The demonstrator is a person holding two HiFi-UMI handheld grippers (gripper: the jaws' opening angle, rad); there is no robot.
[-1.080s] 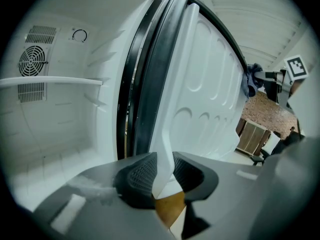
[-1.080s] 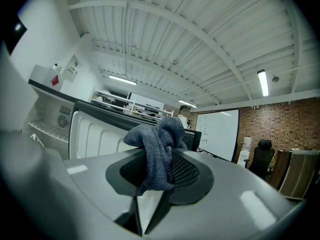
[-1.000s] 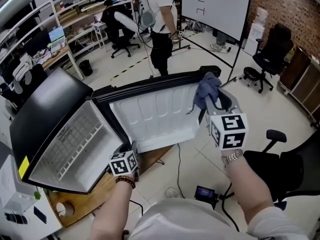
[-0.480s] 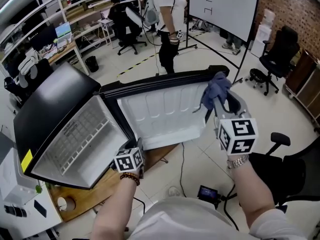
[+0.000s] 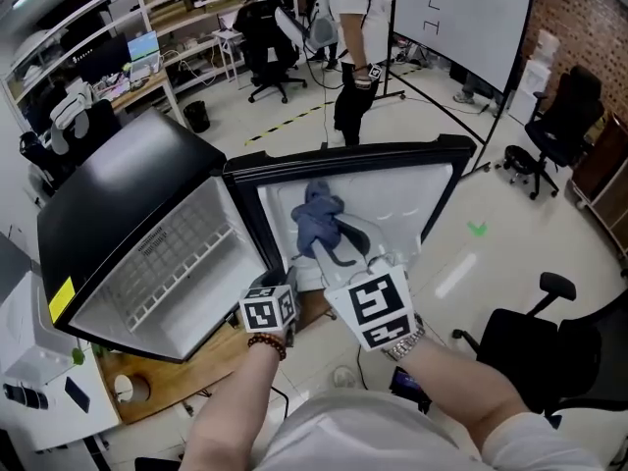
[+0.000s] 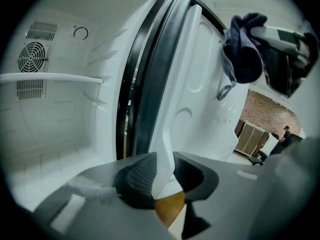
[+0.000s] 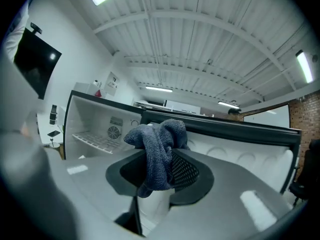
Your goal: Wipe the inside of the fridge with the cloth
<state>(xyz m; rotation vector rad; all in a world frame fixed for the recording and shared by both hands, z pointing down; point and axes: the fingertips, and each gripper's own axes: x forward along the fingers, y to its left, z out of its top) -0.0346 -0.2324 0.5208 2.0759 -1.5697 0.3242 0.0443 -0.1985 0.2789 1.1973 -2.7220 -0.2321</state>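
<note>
Fridge (image 5: 128, 189) first: a small black-shelled box with a white plastic inside, standing open on a brown wooden board (image 5: 186, 386), its cavity facing the person. Its black-rimmed door (image 5: 412, 199), lined in white moulded plastic, is swung wide, with the liner turned toward the person. A white wire shelf (image 7: 95, 141) crosses the cavity, and a round fan grille (image 6: 32, 57) sits on the back wall above it.

The left gripper (image 6: 162, 176), grey with a marker cube, sits low at the door's bottom edge near the hinge side. Its ribbed pads are closed on the thin white lip of the liner.

The right gripper (image 7: 155, 171) reaches in front of the liner, also toward the hinge side, with its jaws clamped on a crumpled dark blue terry cloth (image 5: 316, 222). The cloth bunches up beyond the jaw tips — a loose tail hangs down between them — and in the head view it shows over the upper left part of the liner. Whether it presses on the plastic I cannot tell.
</note>
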